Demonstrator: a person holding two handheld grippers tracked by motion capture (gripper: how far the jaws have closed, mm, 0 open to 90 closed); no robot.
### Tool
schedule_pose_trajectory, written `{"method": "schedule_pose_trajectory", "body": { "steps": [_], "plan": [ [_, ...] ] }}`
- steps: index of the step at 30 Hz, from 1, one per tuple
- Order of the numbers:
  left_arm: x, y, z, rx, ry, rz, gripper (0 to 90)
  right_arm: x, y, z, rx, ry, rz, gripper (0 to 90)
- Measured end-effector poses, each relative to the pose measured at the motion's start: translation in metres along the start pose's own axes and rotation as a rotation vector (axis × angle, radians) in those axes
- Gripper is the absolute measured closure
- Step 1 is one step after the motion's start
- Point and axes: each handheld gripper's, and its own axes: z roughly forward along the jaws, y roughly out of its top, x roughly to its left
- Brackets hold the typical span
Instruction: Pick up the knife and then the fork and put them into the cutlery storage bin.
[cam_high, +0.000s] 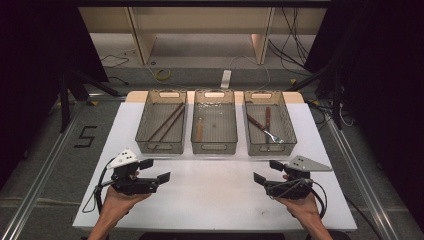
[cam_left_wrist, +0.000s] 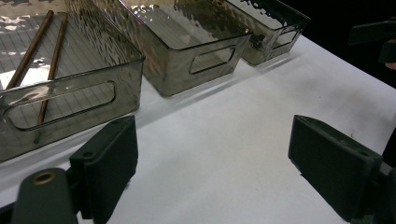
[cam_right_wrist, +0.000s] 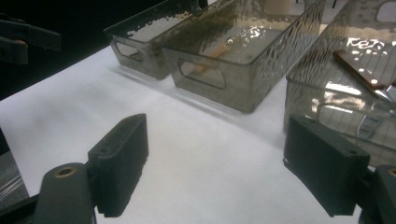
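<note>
Three smoky clear bins stand in a row on the white table top (cam_high: 210, 197). Two brown chopsticks (cam_high: 167, 122) lie in the left bin (cam_high: 160, 148), a wooden-handled utensil (cam_high: 199, 131) in the middle bin (cam_high: 214, 148), and a fork (cam_high: 263, 129) and another wooden-handled piece (cam_high: 268, 116) in the right bin (cam_high: 265, 149). My left gripper (cam_high: 155, 170) hovers over the table in front of the left bin, open and empty (cam_left_wrist: 210, 140). In front of the right bin is my right gripper (cam_high: 267, 171), jaws wide apart with nothing between them (cam_right_wrist: 217, 140).
Bare white table lies between the two grippers and the bins' front walls. Beyond the table are a floor with cables (cam_high: 162, 75), a tripod leg (cam_high: 64, 100) at the left and wooden furniture legs (cam_high: 142, 35). A "5" mark (cam_high: 85, 136) is on the floor at the left.
</note>
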Motion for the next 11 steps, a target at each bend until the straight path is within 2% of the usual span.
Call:
{"method": "schedule_pose_trajectory", "body": {
  "steps": [11],
  "plan": [
    [0.0001,0.0000,0.0006,0.005,-0.002,0.002,15.4,0.0019,-0.0045,-0.0025,-0.007,-0.006,-0.017,21.2]
  ]
}}
